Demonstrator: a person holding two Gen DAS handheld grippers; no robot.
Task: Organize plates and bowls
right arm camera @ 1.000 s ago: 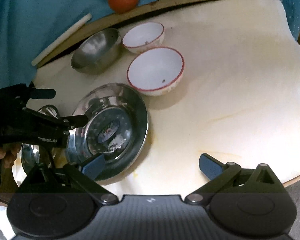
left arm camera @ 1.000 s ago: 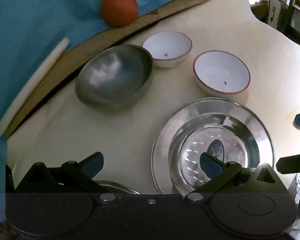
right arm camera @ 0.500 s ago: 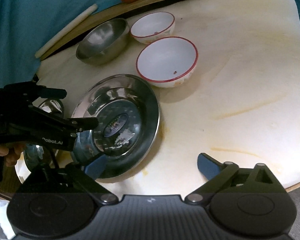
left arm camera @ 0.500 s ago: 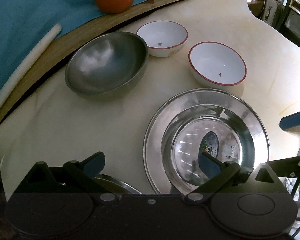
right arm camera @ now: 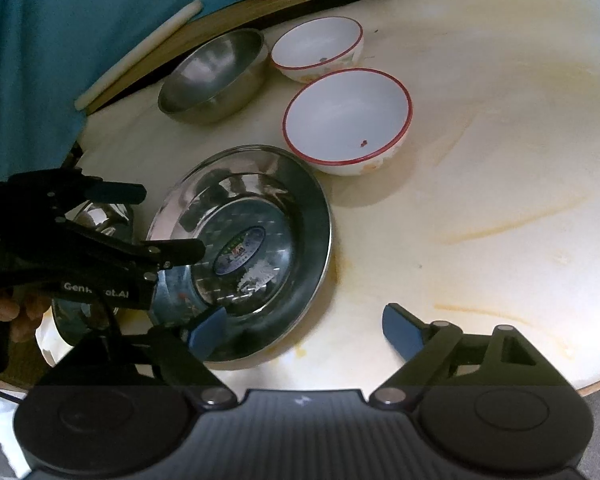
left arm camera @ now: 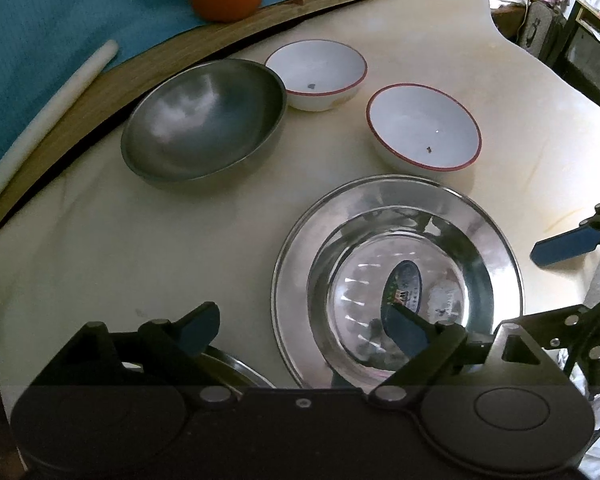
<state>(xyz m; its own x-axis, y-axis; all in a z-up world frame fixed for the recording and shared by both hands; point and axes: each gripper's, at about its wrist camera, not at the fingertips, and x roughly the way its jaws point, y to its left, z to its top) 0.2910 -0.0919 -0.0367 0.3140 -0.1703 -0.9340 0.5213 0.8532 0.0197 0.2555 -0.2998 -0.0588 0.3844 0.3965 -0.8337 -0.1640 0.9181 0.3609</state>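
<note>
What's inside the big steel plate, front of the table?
A smaller steel bowl sits nested in the steel plate, with a printed sticker on its bottom. Its near edge is hidden behind the left gripper, so that part can't be checked.

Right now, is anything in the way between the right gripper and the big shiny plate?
No, nothing visible blocks it. The right gripper is open, with one finger already over the near rim of the steel plate. The left gripper reaches over the plate's other side.
</note>
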